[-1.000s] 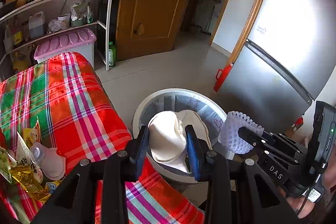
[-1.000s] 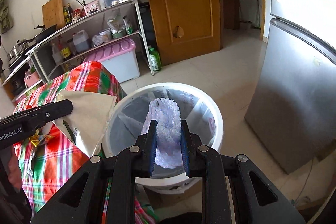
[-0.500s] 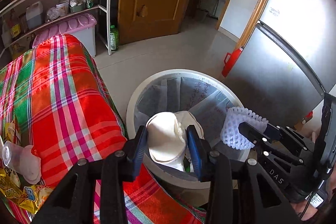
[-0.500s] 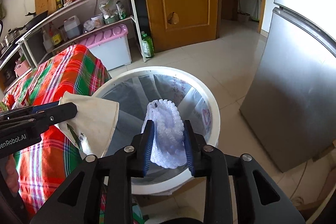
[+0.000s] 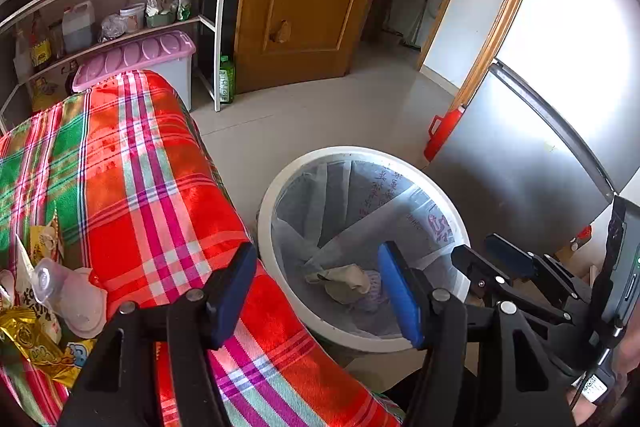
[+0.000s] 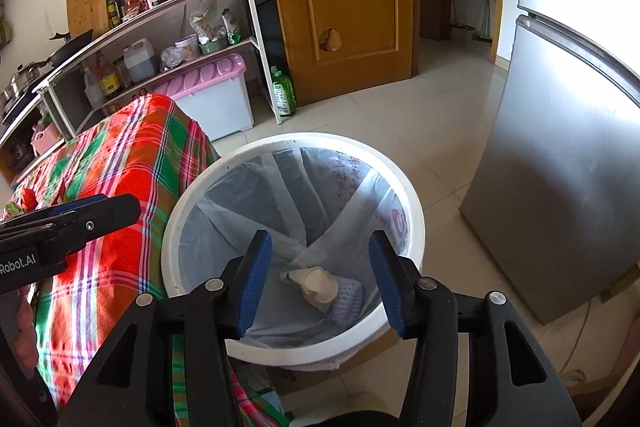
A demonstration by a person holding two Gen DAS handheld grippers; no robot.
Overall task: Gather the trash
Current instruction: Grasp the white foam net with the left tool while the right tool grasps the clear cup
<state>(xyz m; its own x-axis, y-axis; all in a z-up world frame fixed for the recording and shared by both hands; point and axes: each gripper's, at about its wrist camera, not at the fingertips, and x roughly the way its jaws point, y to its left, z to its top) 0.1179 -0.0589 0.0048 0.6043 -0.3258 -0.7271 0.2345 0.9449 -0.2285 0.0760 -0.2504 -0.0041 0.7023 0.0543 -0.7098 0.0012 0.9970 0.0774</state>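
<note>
We hold both claws over the bin (image 6: 408, 211) — left claw (image 5: 320, 291) spread, jaws opening, nothing between the pads. Right claw (image 6: 320, 279) the same: spread, opening, empty, touching nothing. Inside the bin, at the bottom of the liner, lie the beige paper wad (image 6: 316, 285) and the foam net (image 6: 348, 299), touching. More trash — wrappers (image 5: 36, 343) and a plastic cup (image 5: 52, 279) — sits on the plaid cloth (image 5: 132, 195) left of the bin.
</note>
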